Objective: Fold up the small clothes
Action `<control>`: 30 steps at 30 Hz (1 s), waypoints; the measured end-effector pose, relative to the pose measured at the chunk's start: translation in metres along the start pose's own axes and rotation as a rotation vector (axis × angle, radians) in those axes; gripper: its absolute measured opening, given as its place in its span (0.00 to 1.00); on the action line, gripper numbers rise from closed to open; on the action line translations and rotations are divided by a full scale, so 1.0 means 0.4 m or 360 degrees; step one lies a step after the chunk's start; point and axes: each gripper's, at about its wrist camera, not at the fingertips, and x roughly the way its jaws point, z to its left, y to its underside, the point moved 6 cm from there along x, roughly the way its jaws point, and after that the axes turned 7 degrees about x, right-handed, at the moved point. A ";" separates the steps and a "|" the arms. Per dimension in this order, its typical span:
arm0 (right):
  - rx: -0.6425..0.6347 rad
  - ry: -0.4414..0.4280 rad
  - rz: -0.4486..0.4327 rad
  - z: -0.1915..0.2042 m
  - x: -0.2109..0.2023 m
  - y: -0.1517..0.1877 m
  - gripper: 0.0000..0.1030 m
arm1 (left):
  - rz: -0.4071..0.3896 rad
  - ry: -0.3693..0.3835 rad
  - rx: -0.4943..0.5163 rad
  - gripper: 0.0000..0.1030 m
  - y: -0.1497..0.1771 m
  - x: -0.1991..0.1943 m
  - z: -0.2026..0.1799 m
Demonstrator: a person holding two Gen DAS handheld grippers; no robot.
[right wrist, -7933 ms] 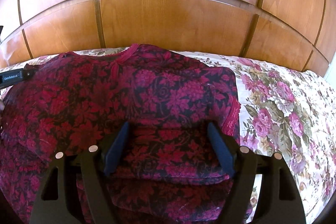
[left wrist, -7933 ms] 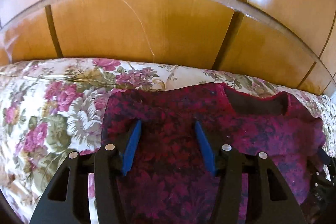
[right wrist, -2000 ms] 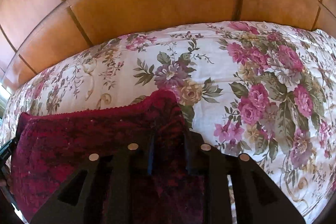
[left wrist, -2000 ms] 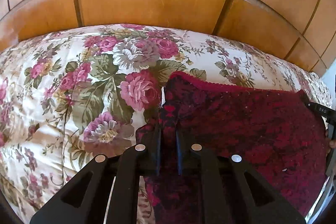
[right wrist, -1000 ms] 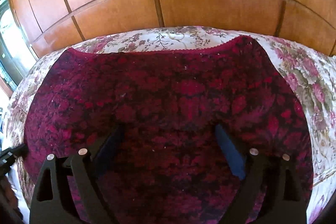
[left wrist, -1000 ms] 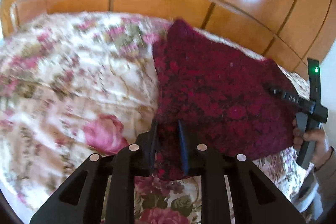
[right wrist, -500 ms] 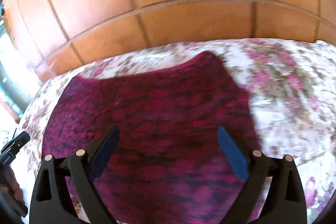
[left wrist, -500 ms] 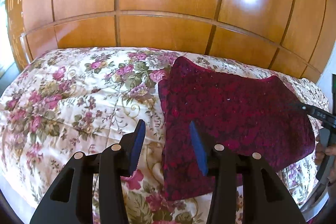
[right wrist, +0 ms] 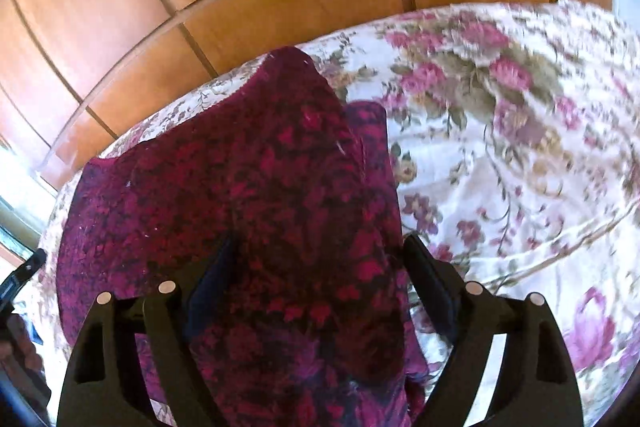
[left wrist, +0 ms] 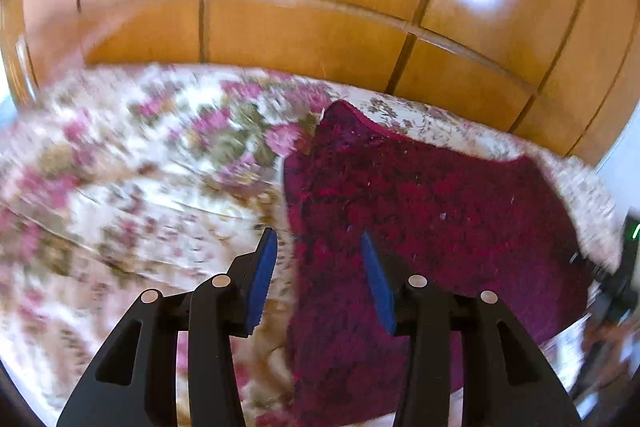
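Garment (left wrist: 420, 211), dark red floral, lies folded on floral bedspread (left wrist: 132, 163), centre-right of left wrist view. Left gripper (left wrist: 316, 267) jaws part open, nothing pinched, over garment's left edge. Right gripper (right wrist: 316, 267) wide, closing, straddles garment w/o pressing.

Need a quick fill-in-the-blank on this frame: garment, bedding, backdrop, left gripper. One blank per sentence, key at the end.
1. The dark red garment lies on a bedspread printed with ____.
2. Behind the bed stands a wall of ____ panels.
3. The pads on the left gripper are coloured ____.
4. In the right wrist view, the right gripper is over the ____.

Missing words: flowers; wooden; blue; garment
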 end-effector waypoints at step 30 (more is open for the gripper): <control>0.0077 -0.0143 0.0117 -0.038 0.004 0.024 0.90 | -0.0205 -0.0157 0.0023 0.26 -0.039 -0.046 -0.060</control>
